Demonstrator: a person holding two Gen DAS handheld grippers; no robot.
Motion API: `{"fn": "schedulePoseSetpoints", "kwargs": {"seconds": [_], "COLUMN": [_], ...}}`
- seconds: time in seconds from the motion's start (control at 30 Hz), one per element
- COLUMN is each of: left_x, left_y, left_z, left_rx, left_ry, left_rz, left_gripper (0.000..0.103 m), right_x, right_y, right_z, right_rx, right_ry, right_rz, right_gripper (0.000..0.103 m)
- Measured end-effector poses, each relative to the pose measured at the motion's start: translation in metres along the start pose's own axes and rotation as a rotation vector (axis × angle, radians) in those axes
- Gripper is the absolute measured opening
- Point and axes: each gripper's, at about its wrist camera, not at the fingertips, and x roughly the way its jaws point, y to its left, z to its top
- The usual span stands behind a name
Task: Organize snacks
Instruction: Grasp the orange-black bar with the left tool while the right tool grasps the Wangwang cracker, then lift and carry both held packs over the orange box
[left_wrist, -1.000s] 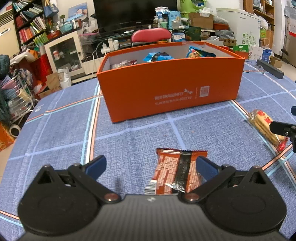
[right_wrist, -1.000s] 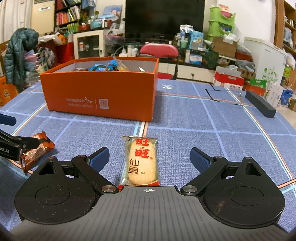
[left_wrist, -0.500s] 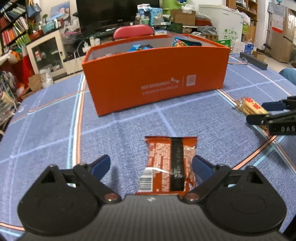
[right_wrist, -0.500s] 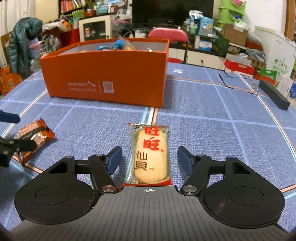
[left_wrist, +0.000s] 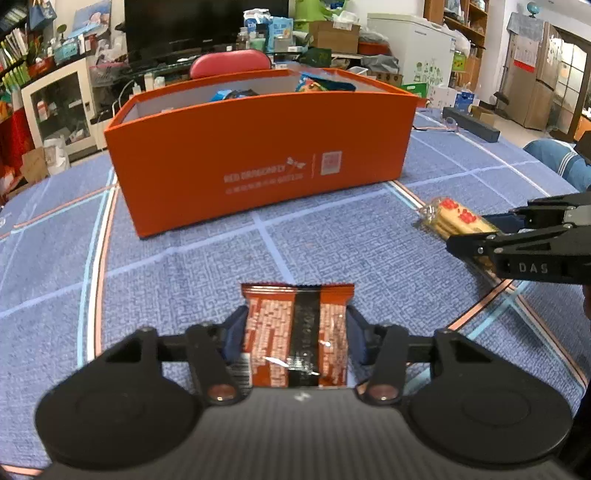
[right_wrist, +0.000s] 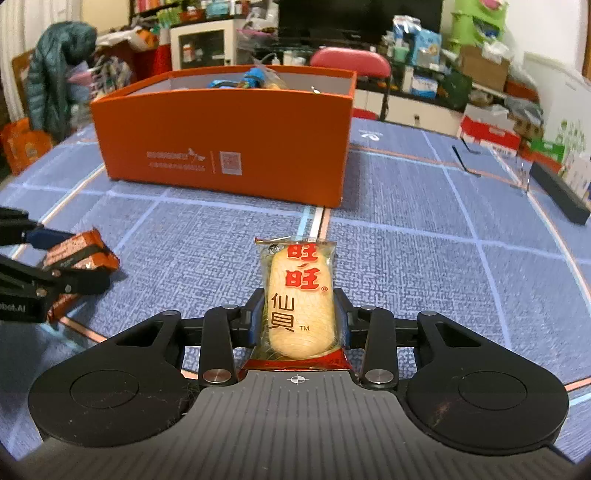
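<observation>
Covering the whole work surface is one blue tablecloth (left_wrist: 184, 266) crossed by pale and orange lines, and on it stands one orange box (left_wrist: 258, 155), the largest item and the landmark for all else. Its top is open, and several snack packets (left_wrist: 321, 84) show above its rim, too crowded to count. In front of the box, on the camera side, lie two snacks well apart from each other, each in its own gripper.

Nearer the box's left end, one brown wrapped bar (left_wrist: 297, 336) lies flat on the cloth; the left gripper (left_wrist: 295, 332) has just been closing, and its blue pads press the bar's two long edges, so it is clamped on the bar.

Off the box's right front corner, one clear-wrapped rice cracker (right_wrist: 299, 299) with red characters lies lengthwise, pointing toward the box. The right gripper (right_wrist: 299, 314) has likewise just been closing, and its pads grip the cracker's sides.

One long black bar (right_wrist: 557, 192) lies on the cloth far to the right of the box.
</observation>
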Motion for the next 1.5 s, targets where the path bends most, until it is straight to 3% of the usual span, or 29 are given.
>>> {"fn": "schedulePoseSetpoints", "kwargs": {"seconds": [0.13,0.63,0.97,1.2,1.5], "left_x": [-0.005,-0.063,-0.077,-0.077,-0.056], "left_y": [0.004,-0.001,0.027,0.036,0.055], "left_z": [0.001,0.029,0.065,0.098,0.156], "left_rx": [-0.039,-0.013,-0.062,-0.063,-0.078], "left_ry": [-0.017,-0.226,-0.274,-0.301,-0.311], "left_rz": [-0.027,0.035,0.070,0.096,0.118], "left_gripper": [0.049,0.049,0.049,0.049,0.049], "right_x": [-0.012,-0.051,-0.061,-0.065,-0.034], "right_y": [0.003,0.004,0.000,-0.003,-0.012], "right_z": [0.004,0.017,0.040,0.076,0.154], "right_rx": [-0.027,-0.021,-0.017,-0.056,-0.073], "right_ry": [-0.054,-0.178,-0.208,-0.238,-0.247], "right_rz": [-0.012,0.008,0.017,0.015,0.036], "right_gripper": [0.020,0.020,0.020,0.020,0.020]}}
